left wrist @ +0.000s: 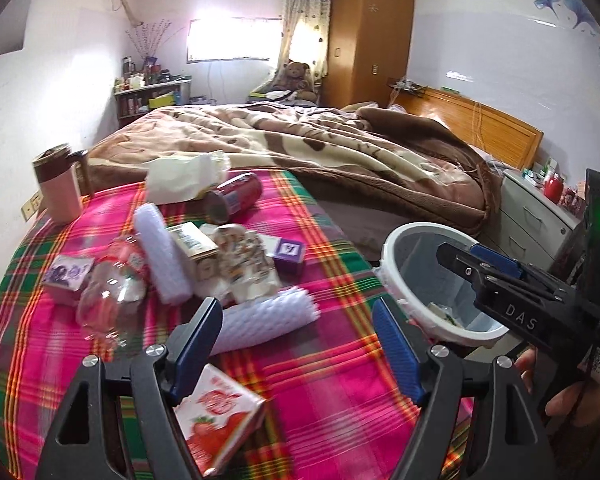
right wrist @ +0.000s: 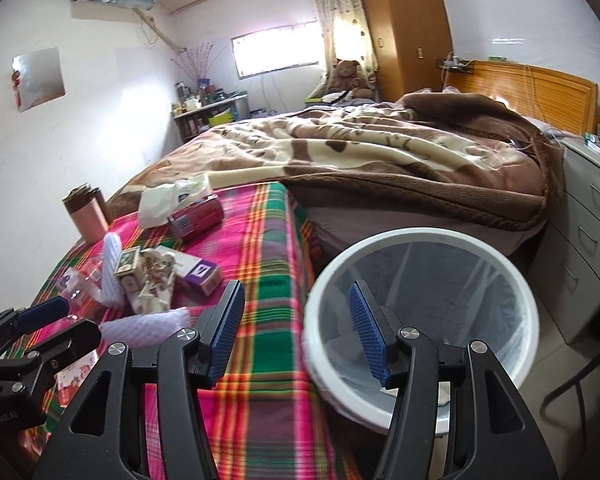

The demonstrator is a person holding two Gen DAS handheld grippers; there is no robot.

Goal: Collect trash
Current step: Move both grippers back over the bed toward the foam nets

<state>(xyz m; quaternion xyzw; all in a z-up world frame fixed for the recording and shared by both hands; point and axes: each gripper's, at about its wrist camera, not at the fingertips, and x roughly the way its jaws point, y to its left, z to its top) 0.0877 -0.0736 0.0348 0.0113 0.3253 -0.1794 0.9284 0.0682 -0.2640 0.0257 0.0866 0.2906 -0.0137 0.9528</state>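
Note:
Trash lies in a heap on the pink plaid cloth (left wrist: 332, 400): two white foam net sleeves (left wrist: 162, 256) (left wrist: 268, 320), a clear plastic bottle (left wrist: 112, 292), a red can (left wrist: 236, 196), a purple box (left wrist: 288, 254) and a crumpled printed wrapper (left wrist: 244, 260). A strawberry carton (left wrist: 220, 420) rests flat under my left gripper (left wrist: 296, 344), which is open; its pads touch nothing. The white-rimmed bin (right wrist: 420, 236) stands beside the table's right edge with a few scraps inside. My right gripper (right wrist: 300, 332) hangs open and empty over the bin's near rim.
A pink tumbler (left wrist: 58, 188) and a white crumpled bag (left wrist: 184, 178) stand at the back of the cloth. Behind is a bed with a brown blanket (left wrist: 340, 148). Grey drawers (right wrist: 588, 232) stand right of the bin.

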